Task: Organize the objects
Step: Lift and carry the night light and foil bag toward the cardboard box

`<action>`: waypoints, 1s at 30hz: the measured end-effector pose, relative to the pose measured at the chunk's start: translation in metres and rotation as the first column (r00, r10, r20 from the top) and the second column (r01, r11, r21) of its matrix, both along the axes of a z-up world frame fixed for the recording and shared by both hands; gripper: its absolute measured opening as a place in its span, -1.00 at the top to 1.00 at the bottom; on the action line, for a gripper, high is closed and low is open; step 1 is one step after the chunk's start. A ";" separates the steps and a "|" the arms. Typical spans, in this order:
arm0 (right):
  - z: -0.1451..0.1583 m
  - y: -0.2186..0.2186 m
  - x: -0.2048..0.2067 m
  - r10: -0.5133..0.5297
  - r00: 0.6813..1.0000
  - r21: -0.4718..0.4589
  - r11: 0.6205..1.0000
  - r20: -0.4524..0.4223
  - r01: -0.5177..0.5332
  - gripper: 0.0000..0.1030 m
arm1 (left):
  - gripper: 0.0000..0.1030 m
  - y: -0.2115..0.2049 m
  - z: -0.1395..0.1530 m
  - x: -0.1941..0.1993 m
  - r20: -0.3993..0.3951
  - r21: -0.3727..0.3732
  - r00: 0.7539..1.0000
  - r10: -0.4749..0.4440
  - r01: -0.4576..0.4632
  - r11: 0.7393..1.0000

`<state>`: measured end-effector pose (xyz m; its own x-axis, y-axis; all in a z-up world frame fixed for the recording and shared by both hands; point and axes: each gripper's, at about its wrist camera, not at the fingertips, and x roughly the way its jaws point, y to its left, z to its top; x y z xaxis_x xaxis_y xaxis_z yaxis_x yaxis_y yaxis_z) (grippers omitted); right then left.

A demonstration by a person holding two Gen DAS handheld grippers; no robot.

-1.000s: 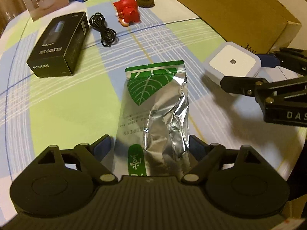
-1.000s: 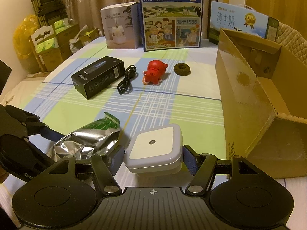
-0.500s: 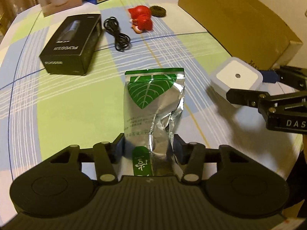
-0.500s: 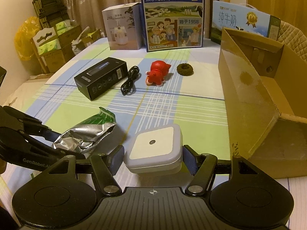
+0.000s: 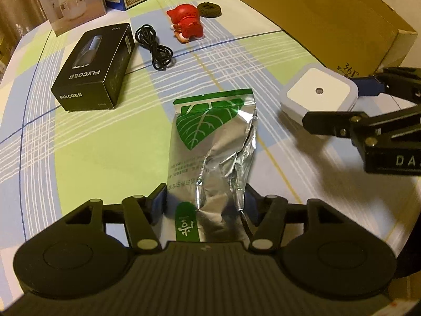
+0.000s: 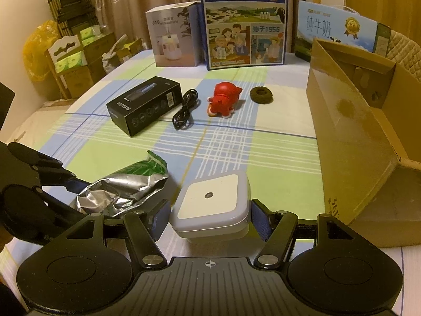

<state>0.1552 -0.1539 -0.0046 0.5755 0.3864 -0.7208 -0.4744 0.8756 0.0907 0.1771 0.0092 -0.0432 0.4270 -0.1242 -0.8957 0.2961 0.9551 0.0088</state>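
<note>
1. The foil tea pouch [image 5: 210, 142] with the green leaf print lies flat in front of the left tool [image 5: 206, 201], its near end between the two blue pads; the pads press in on the crumpled foil, so this tool looks clamped on the pouch.
2. The white square night light [image 6: 210, 205] sits between the pads of the right tool [image 6: 209, 217]; both pads touch its sides, so this tool is clamped on it. In the left wrist view it appears raised just off the worktop [image 5: 92, 158], though I cannot be sure.
3. The open cardboard box [image 6: 350, 131] stands near, on the right, and seems the likely place for both things.
4. To do this step well, I would lift the pouch gently and level: foil is slippery and its far end will droop, so a firm grip low on the pouch helps.
5. The two tools are close together; moving the night light to the box first would keep them from colliding.
6. Further off, untouched, lie the black FLYCO box [image 5: 94, 68], a coiled black cable [image 5: 155, 47], a red toy figure [image 5: 188, 23] and a dark ring [image 5: 209, 10].
</note>
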 end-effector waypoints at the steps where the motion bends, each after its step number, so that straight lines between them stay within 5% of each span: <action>1: 0.001 -0.001 0.000 -0.001 1.000 0.003 1.000 0.003 0.001 -0.22 | 0.07 0.001 0.001 0.000 0.002 -0.005 1.000 0.007 -0.007 1.000; 10: 0.014 -0.010 -0.016 -0.017 0.999 0.041 0.999 0.039 0.016 -0.22 | 0.23 0.014 0.013 -0.015 0.030 -0.038 0.992 0.124 -0.123 0.992; 18: 0.024 -0.027 -0.042 -0.058 0.997 0.098 0.994 0.044 0.053 -0.22 | 0.23 0.011 0.040 -0.046 0.055 -0.182 0.970 0.237 -0.224 0.957; 30: 0.034 -0.044 -0.075 -0.092 0.994 0.140 0.987 0.053 0.084 -0.22 | 0.23 -0.010 0.058 -0.085 0.060 -0.264 0.943 0.326 -0.300 0.917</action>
